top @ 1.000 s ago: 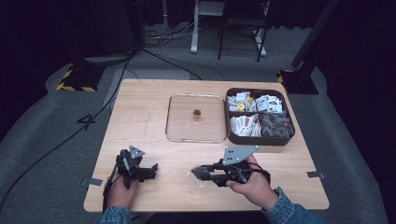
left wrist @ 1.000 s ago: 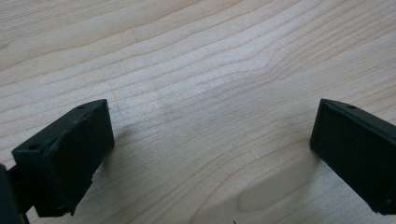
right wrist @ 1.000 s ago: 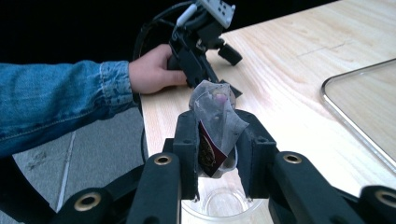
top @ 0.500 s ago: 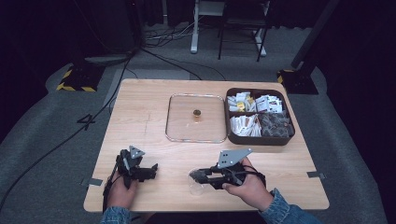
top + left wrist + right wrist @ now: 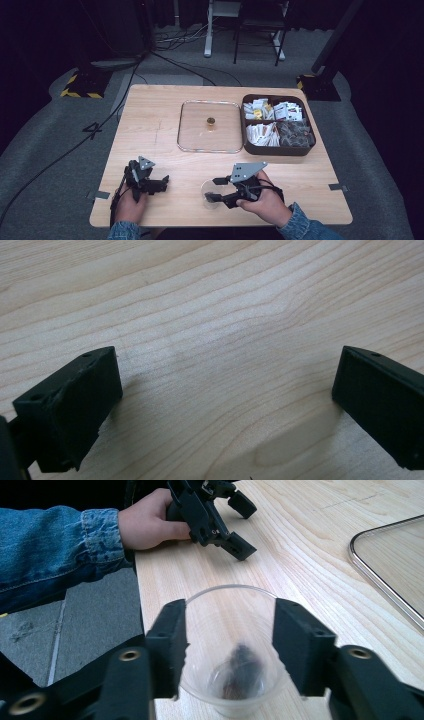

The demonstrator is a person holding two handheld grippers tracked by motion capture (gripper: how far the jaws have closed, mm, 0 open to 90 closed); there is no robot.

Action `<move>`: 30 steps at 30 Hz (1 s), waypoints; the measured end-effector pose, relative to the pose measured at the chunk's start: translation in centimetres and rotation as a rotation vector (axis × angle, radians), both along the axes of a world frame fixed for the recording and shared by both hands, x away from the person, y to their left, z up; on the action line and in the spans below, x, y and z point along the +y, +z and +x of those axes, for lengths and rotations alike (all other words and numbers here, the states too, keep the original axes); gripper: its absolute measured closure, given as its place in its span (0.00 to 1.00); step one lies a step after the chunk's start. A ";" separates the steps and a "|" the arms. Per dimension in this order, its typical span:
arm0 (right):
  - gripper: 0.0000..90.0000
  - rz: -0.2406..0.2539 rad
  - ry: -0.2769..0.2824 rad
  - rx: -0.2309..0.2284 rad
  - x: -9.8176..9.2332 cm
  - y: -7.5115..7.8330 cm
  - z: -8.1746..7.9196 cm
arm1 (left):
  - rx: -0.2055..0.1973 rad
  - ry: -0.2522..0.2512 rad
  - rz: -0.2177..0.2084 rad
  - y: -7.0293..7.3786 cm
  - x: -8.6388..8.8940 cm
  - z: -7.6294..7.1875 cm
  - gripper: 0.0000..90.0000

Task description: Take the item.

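My right gripper [image 5: 227,630] has just been opening, jaws astride the clear plastic cup [image 5: 230,650], dark morsel inside; left gripper [image 5: 150,181] gapes idle beside the cup; tray lid [image 5: 210,126] untouched.

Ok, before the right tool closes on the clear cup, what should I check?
1. Cup upright on the table: ok.
2. Cup between the jaws of the right tool, which have just been opening: ok.
3. Pads already pressing on the cup: not ok, it seems.
4. Dark item inside the cup: ok.
5. Left tool open, apart from the cup: ok.
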State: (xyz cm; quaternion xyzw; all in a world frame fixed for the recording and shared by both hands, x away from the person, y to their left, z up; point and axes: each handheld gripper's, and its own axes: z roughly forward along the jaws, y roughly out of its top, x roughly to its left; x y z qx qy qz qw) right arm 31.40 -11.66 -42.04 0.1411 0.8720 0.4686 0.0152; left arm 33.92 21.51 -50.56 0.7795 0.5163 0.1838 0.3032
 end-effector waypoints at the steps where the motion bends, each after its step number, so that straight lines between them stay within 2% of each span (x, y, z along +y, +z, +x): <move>1: 0.48 0.002 -0.005 -0.002 0.0 0.0 0.0 | 0.000 0.000 0.000 0.0 0.0 0.0 0.00; 9: 0.43 0.017 -0.013 0.003 -0.1 0.0 0.2 | 0.000 0.000 0.000 0.0 0.0 0.0 0.00; 16: 0.38 0.054 -0.031 -0.018 -0.8 1.3 0.2 | 0.000 0.001 -0.001 0.0 0.0 0.0 0.00; 30: 0.34 0.061 -0.131 -0.059 -5.5 3.5 0.9 | 0.000 0.000 0.000 0.0 0.0 0.0 0.00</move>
